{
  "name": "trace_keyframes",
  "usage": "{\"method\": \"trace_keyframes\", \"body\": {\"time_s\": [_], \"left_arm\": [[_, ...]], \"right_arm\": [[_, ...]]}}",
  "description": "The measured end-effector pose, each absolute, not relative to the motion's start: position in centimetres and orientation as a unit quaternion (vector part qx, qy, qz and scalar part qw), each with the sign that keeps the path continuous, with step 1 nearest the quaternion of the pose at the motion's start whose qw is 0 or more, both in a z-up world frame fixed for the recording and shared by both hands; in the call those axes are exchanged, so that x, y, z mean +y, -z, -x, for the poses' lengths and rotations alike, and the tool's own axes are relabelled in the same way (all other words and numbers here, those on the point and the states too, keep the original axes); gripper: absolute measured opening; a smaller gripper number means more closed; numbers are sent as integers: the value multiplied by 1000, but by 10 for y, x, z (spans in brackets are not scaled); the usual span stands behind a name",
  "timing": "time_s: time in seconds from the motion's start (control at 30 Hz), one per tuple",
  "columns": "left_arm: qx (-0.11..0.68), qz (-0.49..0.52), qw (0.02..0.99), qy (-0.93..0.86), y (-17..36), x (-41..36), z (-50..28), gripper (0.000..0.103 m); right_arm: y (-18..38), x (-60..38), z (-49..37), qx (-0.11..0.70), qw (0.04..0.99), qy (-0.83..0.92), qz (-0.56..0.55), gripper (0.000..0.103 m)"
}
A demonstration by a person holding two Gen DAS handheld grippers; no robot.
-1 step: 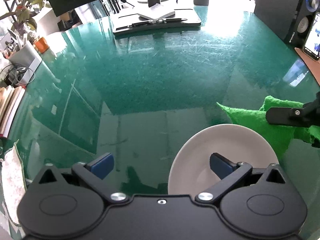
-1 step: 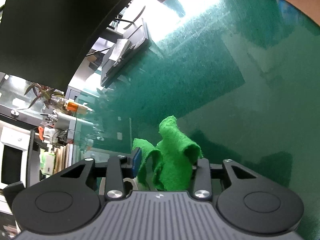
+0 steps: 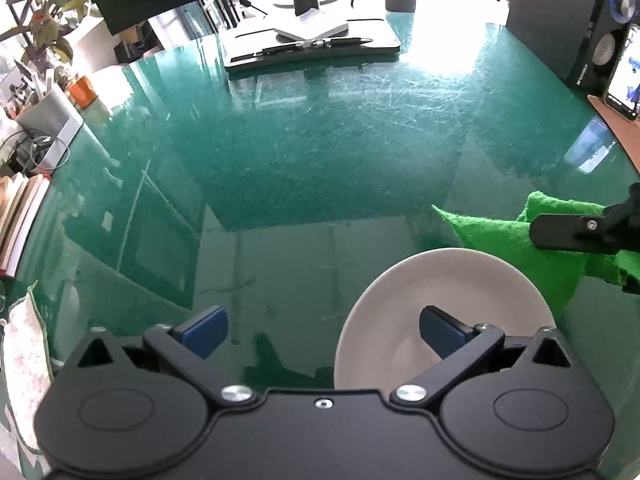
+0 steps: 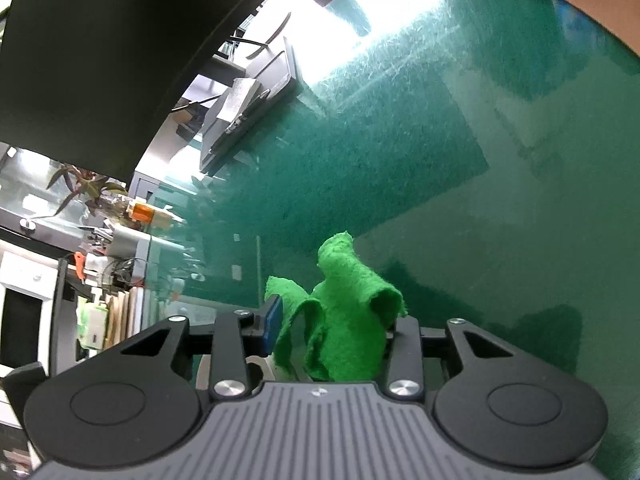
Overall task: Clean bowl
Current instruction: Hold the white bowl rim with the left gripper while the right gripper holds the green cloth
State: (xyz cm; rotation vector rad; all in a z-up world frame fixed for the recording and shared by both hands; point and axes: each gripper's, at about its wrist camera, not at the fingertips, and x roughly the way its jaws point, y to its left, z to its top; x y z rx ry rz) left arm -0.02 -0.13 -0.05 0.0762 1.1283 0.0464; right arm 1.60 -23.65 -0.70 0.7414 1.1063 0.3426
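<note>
White bowl (image 3: 436, 300) on the green surface (image 3: 320, 168), near right; left hand-held gripper (image 3: 320, 332) spread wide — one finger over the bowl. Right hand-held gripper (image 4: 332, 332) clamps green cloth (image 4: 344, 320) just beyond the rim — no change evident.

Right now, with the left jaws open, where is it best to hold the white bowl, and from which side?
Probably the near-left rim of the white bowl. One finger of the left gripper is already over its inside, the other outside, so the thin rim fits between them. The green cloth occupies the far-right side.
</note>
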Motion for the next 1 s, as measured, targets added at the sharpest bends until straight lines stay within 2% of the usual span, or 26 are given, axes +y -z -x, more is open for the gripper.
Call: {"method": "trace_keyframes", "body": {"time_s": [0.83,0.87,0.97,1.0], "left_arm": [[539,-40,841,-28,-4,1,9,103],[538,-40,841,-30,-6,2,10,103],[530,-40,846,-39,-13,4,13,103],[529,-40,847,-41,-13,3,11,103]], "right_arm": [[-18,-208,-11,504,846,-84,-154,41],[-19,-204,-10,505,848,-82,-136,44],[-25,-189,-7,512,854,-72,-54,72],[-27,-186,-6,511,856,-69,-33,76]]}}
